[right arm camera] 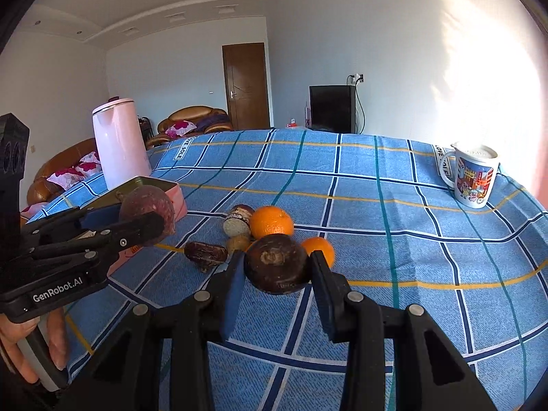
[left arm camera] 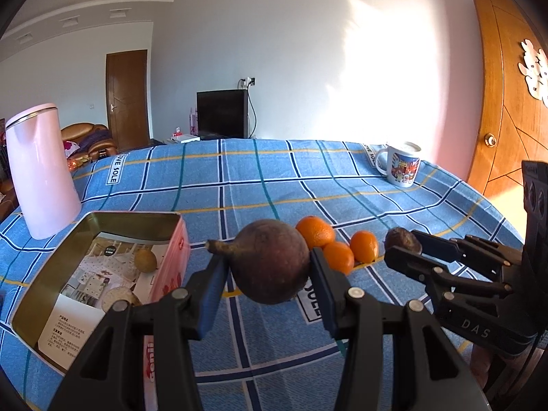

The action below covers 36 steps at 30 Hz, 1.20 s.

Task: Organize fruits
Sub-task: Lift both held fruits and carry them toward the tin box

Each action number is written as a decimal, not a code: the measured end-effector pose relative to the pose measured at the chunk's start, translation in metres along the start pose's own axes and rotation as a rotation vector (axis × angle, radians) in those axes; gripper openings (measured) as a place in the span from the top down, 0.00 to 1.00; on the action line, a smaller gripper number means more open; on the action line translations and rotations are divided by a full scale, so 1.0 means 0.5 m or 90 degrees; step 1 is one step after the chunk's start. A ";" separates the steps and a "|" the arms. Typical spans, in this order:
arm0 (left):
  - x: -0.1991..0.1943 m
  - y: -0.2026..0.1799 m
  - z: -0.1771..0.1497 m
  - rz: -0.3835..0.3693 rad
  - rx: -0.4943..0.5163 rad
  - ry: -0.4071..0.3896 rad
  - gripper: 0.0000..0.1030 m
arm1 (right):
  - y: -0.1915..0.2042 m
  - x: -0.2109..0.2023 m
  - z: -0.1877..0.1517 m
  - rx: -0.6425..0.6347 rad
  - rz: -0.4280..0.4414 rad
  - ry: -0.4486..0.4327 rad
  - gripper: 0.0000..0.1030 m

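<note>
My left gripper (left arm camera: 269,262) is shut on a large dark purple round fruit (left arm camera: 270,262) and holds it above the blue cloth, just right of the open pink tin (left arm camera: 133,219). It also shows in the right wrist view (right arm camera: 147,214). My right gripper (right arm camera: 277,267) is shut on a smaller dark brown round fruit (right arm camera: 275,263), low over the cloth; in the left wrist view this fruit (left arm camera: 402,239) sits between its fingers. Three oranges (left arm camera: 315,231) lie between the grippers. A yellowish fruit (left arm camera: 145,261) lies in the tin.
A pink kettle (left arm camera: 41,167) stands behind the tin at the left. A printed mug (left arm camera: 402,166) stands at the far right. More small items, a brown date-like piece (right arm camera: 205,253) and a cut roll-shaped piece (right arm camera: 238,221), lie left of the oranges.
</note>
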<state>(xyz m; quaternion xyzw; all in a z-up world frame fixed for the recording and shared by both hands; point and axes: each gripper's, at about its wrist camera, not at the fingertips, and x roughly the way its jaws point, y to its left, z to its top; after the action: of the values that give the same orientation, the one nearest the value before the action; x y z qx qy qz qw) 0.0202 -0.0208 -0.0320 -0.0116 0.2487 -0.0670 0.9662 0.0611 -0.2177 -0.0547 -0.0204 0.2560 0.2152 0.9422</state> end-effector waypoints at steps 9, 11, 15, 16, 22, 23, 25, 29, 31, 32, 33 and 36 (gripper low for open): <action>-0.009 -0.001 0.001 0.004 0.000 -0.016 0.52 | 0.001 -0.022 -0.002 -0.001 -0.005 -0.035 0.61; -0.011 -0.001 0.001 0.005 0.000 -0.019 0.52 | 0.001 -0.026 -0.002 -0.002 -0.006 -0.041 0.61; -0.016 -0.001 0.000 0.008 0.003 -0.028 0.52 | 0.004 -0.032 -0.002 -0.005 -0.010 -0.054 0.61; -0.018 -0.001 0.000 0.009 0.003 -0.030 0.52 | 0.005 -0.034 -0.003 -0.006 -0.011 -0.057 0.61; -0.023 -0.008 0.000 0.015 0.011 -0.043 0.52 | 0.008 -0.045 -0.006 -0.004 -0.017 -0.075 0.61; -0.025 -0.008 0.000 0.015 0.012 -0.045 0.52 | 0.008 -0.047 -0.006 -0.004 -0.018 -0.077 0.61; -0.026 -0.009 -0.001 0.017 0.013 -0.049 0.52 | 0.010 -0.049 -0.007 -0.005 -0.020 -0.080 0.61; -0.030 -0.007 -0.002 0.018 0.014 -0.056 0.52 | 0.015 -0.055 -0.008 -0.010 -0.027 -0.090 0.61; -0.032 -0.008 -0.003 0.020 0.016 -0.058 0.52 | 0.017 -0.058 -0.009 -0.016 -0.032 -0.097 0.61; -0.033 -0.007 -0.003 0.021 0.016 -0.060 0.52 | 0.020 -0.062 -0.009 -0.019 -0.035 -0.103 0.61; -0.035 -0.006 -0.004 0.022 0.017 -0.061 0.52 | 0.022 -0.065 -0.010 -0.023 -0.038 -0.108 0.61; -0.037 -0.002 -0.005 0.028 0.018 -0.061 0.52 | 0.029 -0.067 -0.008 -0.035 -0.046 -0.112 0.61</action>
<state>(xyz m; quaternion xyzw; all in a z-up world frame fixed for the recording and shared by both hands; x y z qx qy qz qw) 0.0027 -0.0192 -0.0252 0.0040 0.2011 -0.0483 0.9784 0.0271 -0.2184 -0.0406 -0.0364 0.1654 0.1889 0.9673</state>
